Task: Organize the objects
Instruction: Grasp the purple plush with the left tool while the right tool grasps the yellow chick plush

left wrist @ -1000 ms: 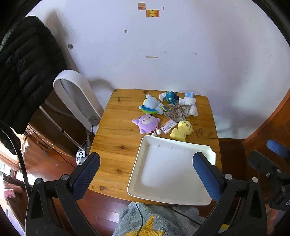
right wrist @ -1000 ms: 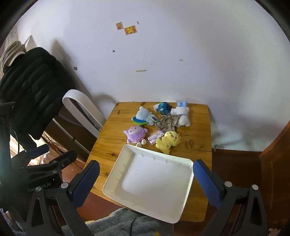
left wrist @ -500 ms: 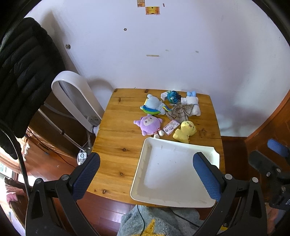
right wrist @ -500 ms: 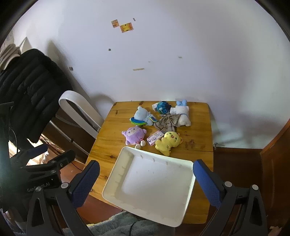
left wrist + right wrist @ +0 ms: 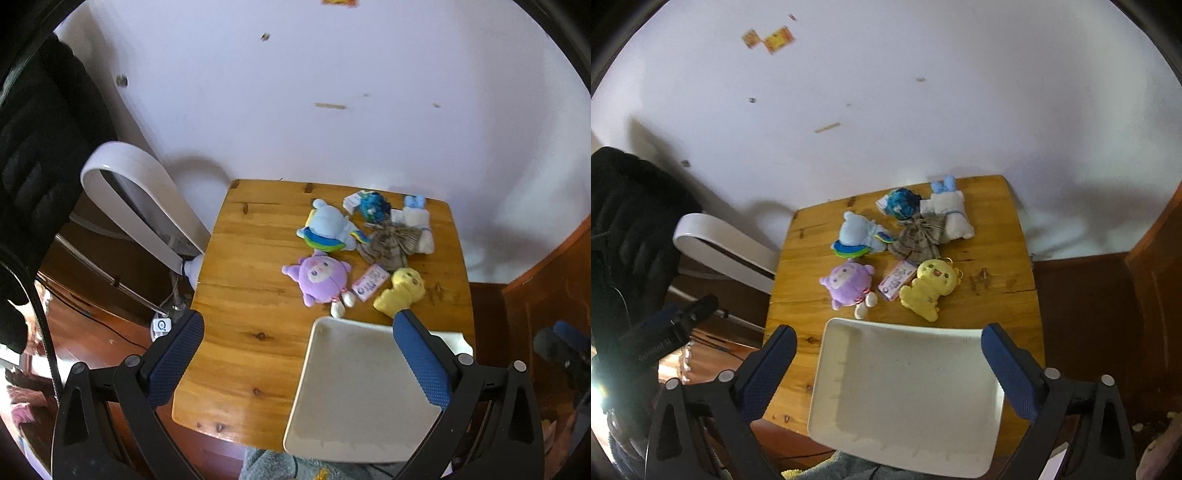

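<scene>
A white tray point(image 5: 354, 413) point(image 5: 905, 406) lies on the near part of a small wooden table point(image 5: 251, 295) point(image 5: 993, 266). Beyond it lie a purple plush point(image 5: 319, 275) point(image 5: 847, 282), a yellow chick plush point(image 5: 402, 291) point(image 5: 931, 286), a light-blue plush point(image 5: 328, 229) point(image 5: 860, 234), a pink card point(image 5: 369, 282) point(image 5: 897, 278), a plaid cloth point(image 5: 388, 243) point(image 5: 919, 240), a white-and-blue plush point(image 5: 415, 223) point(image 5: 951, 216) and a blue ball point(image 5: 375, 206) point(image 5: 903, 201). My left gripper point(image 5: 295, 350) and right gripper point(image 5: 888, 362) are open and empty, held above the table's near edge.
A white wall stands behind the table. A white fan-like appliance point(image 5: 136, 195) point(image 5: 720, 240) and a black jacket point(image 5: 33, 147) point(image 5: 631, 221) are at the left. Wooden floor surrounds the table. A grey fluffy rug point(image 5: 280, 465) lies below the near edge.
Both grippers have moved closer to the table and lower; the toys and tray appear larger. The left view has shifted left, the right view has rotated. Nothing on the table has moved.
</scene>
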